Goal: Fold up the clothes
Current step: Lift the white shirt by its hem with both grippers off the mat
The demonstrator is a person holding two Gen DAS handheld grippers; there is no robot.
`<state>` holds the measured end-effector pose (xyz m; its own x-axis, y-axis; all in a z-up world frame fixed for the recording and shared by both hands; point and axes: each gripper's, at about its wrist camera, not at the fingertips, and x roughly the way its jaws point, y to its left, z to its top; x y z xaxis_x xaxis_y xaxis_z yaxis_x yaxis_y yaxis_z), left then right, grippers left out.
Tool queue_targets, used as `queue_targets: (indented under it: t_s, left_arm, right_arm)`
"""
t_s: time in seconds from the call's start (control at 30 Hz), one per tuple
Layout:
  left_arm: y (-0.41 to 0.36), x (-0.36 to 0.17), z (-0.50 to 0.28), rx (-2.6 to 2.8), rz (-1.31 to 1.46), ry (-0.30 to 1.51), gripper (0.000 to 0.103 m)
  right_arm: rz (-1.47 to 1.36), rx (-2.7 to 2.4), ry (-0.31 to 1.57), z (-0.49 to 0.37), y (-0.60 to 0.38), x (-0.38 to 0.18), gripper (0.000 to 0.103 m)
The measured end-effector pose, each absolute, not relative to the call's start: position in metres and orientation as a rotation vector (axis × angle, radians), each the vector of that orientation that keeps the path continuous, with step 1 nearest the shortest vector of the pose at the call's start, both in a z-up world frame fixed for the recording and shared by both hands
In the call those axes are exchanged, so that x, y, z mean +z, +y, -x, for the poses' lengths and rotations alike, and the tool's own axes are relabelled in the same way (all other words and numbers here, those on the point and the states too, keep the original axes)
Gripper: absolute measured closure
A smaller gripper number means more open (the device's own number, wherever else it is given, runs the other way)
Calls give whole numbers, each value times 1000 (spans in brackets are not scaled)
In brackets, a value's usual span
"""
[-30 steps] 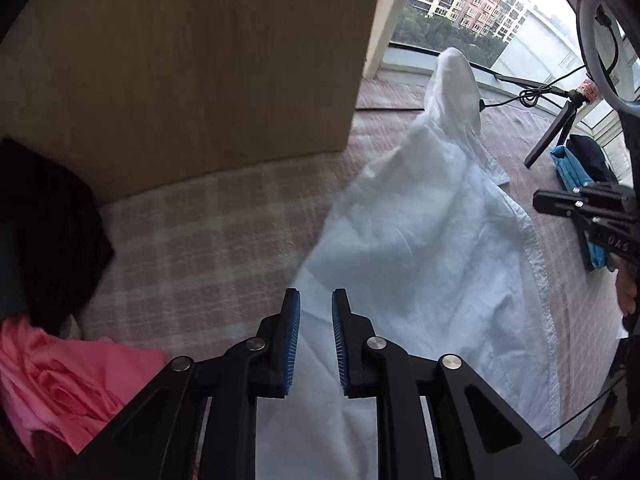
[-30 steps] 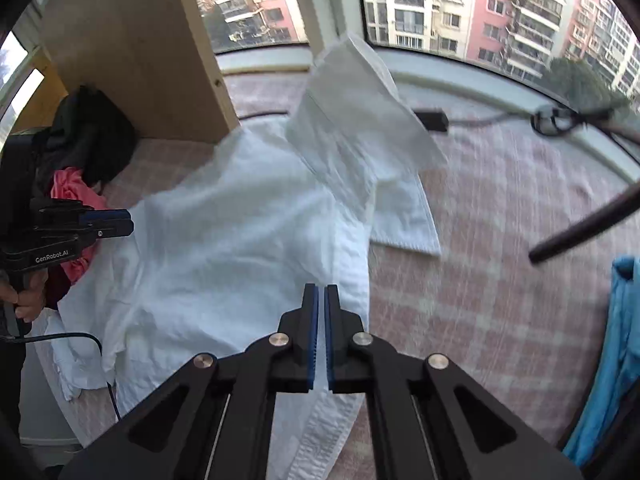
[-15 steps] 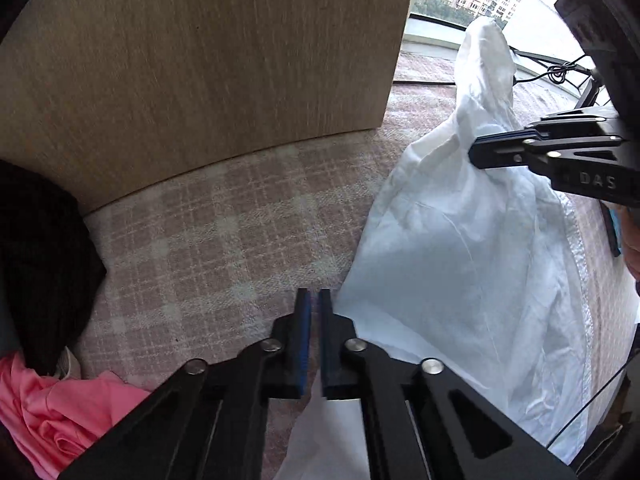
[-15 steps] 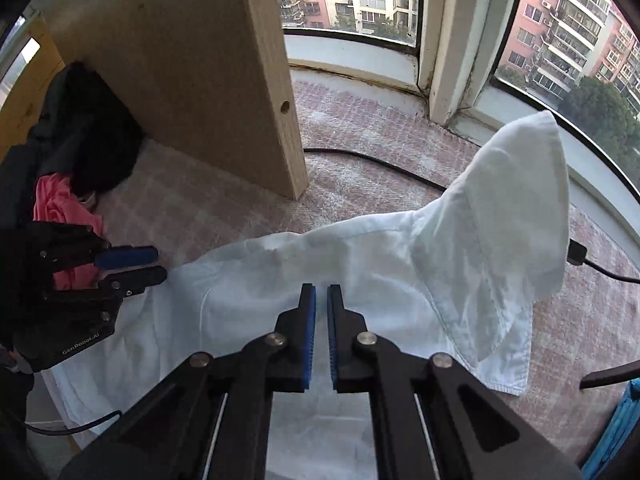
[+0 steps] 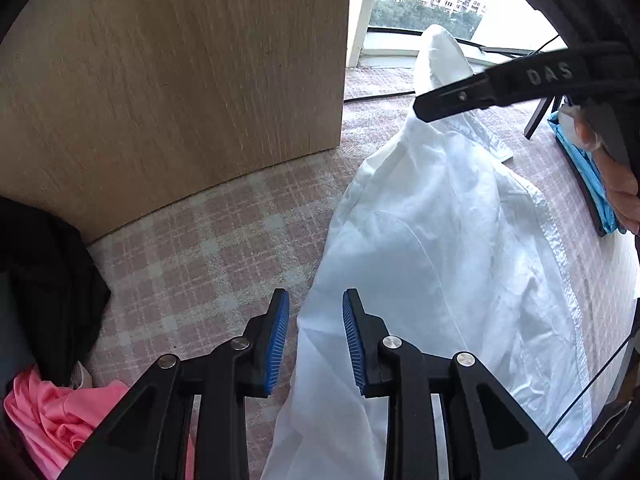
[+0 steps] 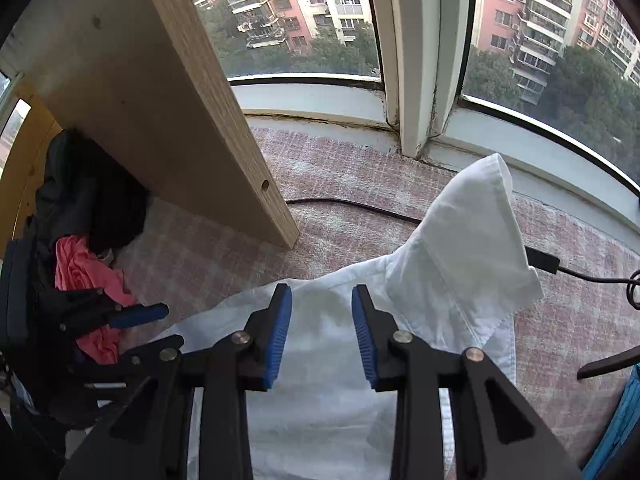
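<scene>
The left gripper (image 5: pixel 316 338) and right gripper (image 6: pixel 322 334) have just been opening, pads touching nothing. The white shirt (image 5: pixel 440 260) is lying under them on the checked cloth (image 5: pixel 208 248), stretching toward one o'clock, by the window (image 6: pixel 304 20).

Wooden board (image 6: pixel 168 120) standing on checked cloth (image 5: pixel 208 248), black cable (image 6: pixel 352 206) beside the board, window (image 6: pixel 520 32) behind it
</scene>
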<state>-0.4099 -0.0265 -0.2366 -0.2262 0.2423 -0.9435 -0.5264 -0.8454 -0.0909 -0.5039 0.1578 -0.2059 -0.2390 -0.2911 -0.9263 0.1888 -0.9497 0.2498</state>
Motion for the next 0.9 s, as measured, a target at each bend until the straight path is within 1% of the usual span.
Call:
queue_targets:
  t_s: [0.17,0.27,0.33,0.43,0.53,0.57,0.6,0.7,0.9]
  left_arm:
    - [-23,-237,402,2098,1545,347,76]
    - [-21,-236,396,2098,1527,358,76]
    - [-19,-236,394,2094,1523,359,76]
    - [-17,-237,392,2090,1521,360,76]
    - [-17,-235,389,2096,1510,357,76]
    - [-17,-234,388,2097,1506,356,76]
    - [-17,-234,386,2096,1505,356,75]
    - [-20,-236,384,2090,1505,364,75]
    - [-14,-239,383,2100,1506,406,75]
  right_arm:
    - [-1872,-2275,-326,519,159,-229,72]
    - [-1913,-2286,-401,523,159,-233,72]
    - [-1918,-2297,-402,524,155,-231,72]
    - [-1974,-2292,-329,529,148,-237,72]
    - [-1981,-2319,-302,528,151,-245,73]
    - [-1971,-2323,-301,527,153,-248,88]
    - [-1961,-2319,-308,525,155,-249,98]
    - [-1930,-2307,-329,519,162,-253,99]
    - [-1766,-2395,-589,517,195,-239,100]
